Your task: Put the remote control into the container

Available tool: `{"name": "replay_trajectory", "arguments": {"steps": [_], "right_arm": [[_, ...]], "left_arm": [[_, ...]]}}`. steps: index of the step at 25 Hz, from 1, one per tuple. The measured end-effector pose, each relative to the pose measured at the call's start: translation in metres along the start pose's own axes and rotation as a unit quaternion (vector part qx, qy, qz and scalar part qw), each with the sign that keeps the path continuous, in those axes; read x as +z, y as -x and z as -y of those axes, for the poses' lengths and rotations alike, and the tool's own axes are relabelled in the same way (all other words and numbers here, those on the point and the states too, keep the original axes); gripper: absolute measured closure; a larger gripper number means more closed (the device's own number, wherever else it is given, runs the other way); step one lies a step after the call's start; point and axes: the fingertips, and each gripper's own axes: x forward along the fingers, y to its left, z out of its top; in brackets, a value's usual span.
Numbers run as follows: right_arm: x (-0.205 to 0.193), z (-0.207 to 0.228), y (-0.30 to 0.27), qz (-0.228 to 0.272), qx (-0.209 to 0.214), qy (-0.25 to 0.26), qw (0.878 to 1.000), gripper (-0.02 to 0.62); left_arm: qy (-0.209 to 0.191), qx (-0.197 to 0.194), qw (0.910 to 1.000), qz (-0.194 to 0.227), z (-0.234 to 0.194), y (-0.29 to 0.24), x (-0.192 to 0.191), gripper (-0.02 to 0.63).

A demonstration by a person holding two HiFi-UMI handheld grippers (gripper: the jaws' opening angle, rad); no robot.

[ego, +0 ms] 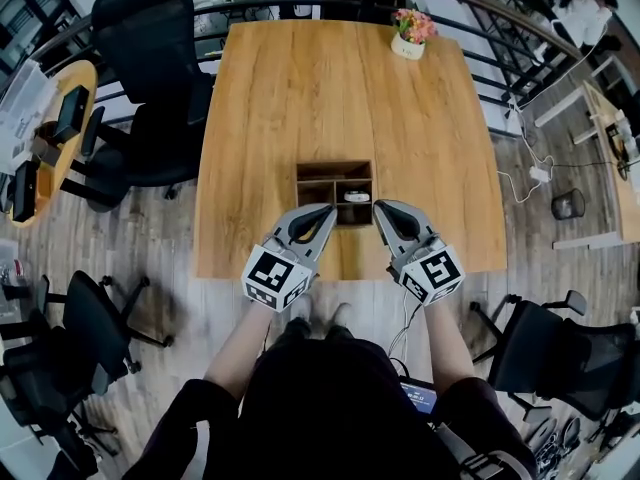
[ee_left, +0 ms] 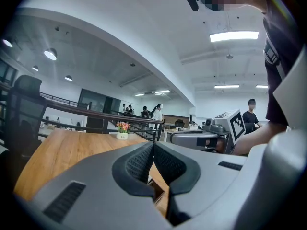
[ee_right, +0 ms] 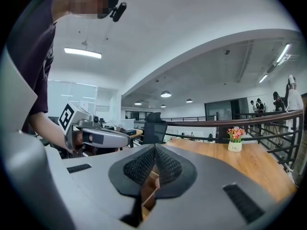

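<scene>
A dark wooden container (ego: 318, 171) with compartments stands near the table's front edge. A small pale remote control (ego: 356, 197) lies inside its right-hand compartment. My left gripper (ego: 327, 210) hovers at the container's front left, jaws pressed together with nothing between them. My right gripper (ego: 379, 207) hangs at the container's front right, also shut and empty. In the left gripper view the shut left gripper (ee_left: 153, 145) points over the table, with part of the container (ee_left: 156, 189) below it. In the right gripper view the right gripper (ee_right: 155, 150) is shut above the container (ee_right: 149, 186).
A flower pot (ego: 410, 34) stands at the wooden table's (ego: 300, 88) far edge. Black office chairs (ego: 150, 38) stand to the left and a chair (ego: 560, 353) at the right. A railing runs behind the table. People stand far off in the gripper views.
</scene>
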Motion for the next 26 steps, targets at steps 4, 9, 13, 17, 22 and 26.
{"name": "replay_trajectory", "arguments": {"steps": [4, 9, 13, 17, 22, 26], "right_arm": [[0.003, -0.004, 0.001, 0.005, -0.002, 0.007, 1.000, 0.578], [0.001, -0.008, 0.008, 0.000, -0.006, 0.009, 1.000, 0.578], [0.006, -0.010, 0.007, 0.006, 0.000, 0.017, 1.000, 0.578], [0.010, -0.013, 0.009, 0.001, 0.001, 0.021, 1.000, 0.578], [0.016, -0.017, 0.008, 0.004, 0.004, 0.031, 1.000, 0.578], [0.021, -0.021, -0.003, 0.007, 0.011, 0.042, 0.999, 0.578]], "left_arm": [[-0.004, 0.000, 1.0000, -0.001, 0.000, 0.003, 0.002, 0.594], [-0.007, -0.009, 0.9999, -0.003, 0.008, 0.002, 0.001, 0.594], [-0.018, -0.009, 0.9998, 0.002, 0.010, 0.002, 0.005, 0.594], [-0.020, -0.010, 0.9997, 0.005, 0.014, 0.002, 0.009, 0.594], [-0.024, -0.011, 0.9996, 0.008, 0.014, 0.006, 0.013, 0.594], [-0.029, -0.004, 0.9995, 0.012, 0.005, 0.013, 0.016, 0.594]]}}
